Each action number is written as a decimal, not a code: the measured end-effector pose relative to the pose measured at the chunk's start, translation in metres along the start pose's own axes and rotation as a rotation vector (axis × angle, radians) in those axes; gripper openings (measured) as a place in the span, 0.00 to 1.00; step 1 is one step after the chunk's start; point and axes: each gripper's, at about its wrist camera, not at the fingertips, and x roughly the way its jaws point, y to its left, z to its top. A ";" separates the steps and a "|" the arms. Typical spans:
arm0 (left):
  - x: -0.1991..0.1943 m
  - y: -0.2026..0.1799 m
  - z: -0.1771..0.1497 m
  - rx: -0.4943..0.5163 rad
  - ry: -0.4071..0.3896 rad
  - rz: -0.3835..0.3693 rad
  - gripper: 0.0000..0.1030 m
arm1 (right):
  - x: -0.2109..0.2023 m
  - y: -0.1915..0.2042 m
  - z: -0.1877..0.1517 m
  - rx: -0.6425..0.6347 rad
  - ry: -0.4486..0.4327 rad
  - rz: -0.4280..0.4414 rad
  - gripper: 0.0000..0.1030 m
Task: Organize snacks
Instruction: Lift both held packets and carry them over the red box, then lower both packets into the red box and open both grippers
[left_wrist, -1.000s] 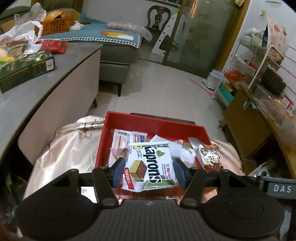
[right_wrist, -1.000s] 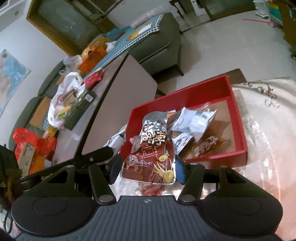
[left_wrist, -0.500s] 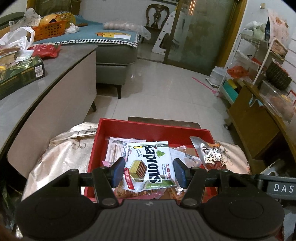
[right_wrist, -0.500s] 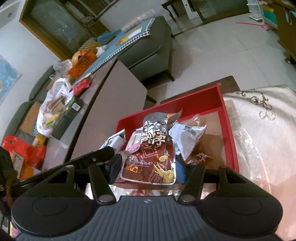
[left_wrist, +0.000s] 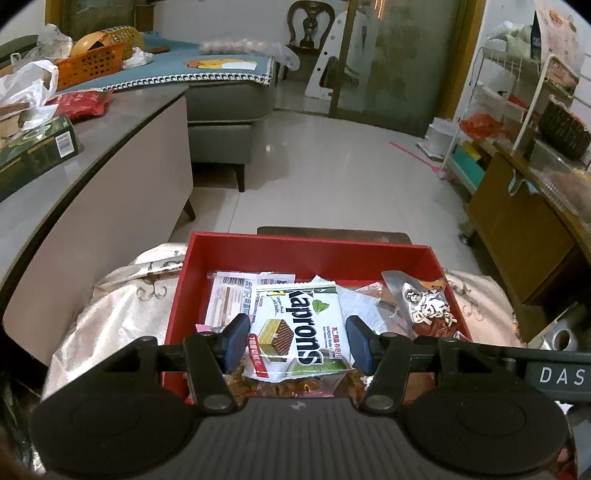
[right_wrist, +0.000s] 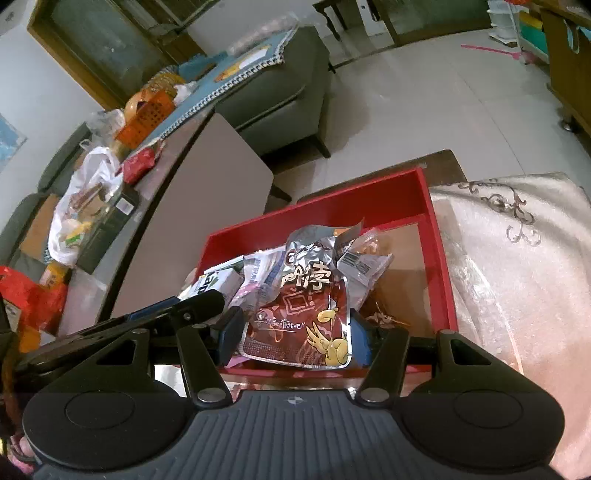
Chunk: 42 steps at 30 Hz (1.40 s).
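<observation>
A white "Kaprons" wafer packet (left_wrist: 300, 329) is pinched by the left tongs (left_wrist: 297, 343) above the red rectangular tray (left_wrist: 306, 252). A silver-and-maroon foil snack pouch (right_wrist: 301, 306) is pinched by the right tongs (right_wrist: 295, 338) over the same tray, on a cream cloth-covered worktop (right_wrist: 517, 266).

Left gripper (left_wrist: 297, 341): two blue rubber-padded fingers (left_wrist: 236, 341) on matte black linkage arms with silver pivot screws, behind them a ribbed grey body flanked by two round black discs. Right gripper (right_wrist: 295, 338): identical build, a small crosshair mark on its ribbed top; white letters "DAS" mark its black side, seen beside the left one
</observation>
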 end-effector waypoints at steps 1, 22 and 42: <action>0.002 0.000 0.000 0.001 0.003 0.002 0.49 | 0.001 0.000 0.000 -0.001 0.001 -0.003 0.64; 0.026 -0.005 -0.008 0.041 0.044 0.045 0.50 | 0.021 0.001 -0.004 -0.068 0.044 -0.089 0.66; 0.017 -0.005 -0.006 0.033 0.026 0.058 0.66 | 0.014 -0.002 -0.004 -0.056 0.038 -0.100 0.73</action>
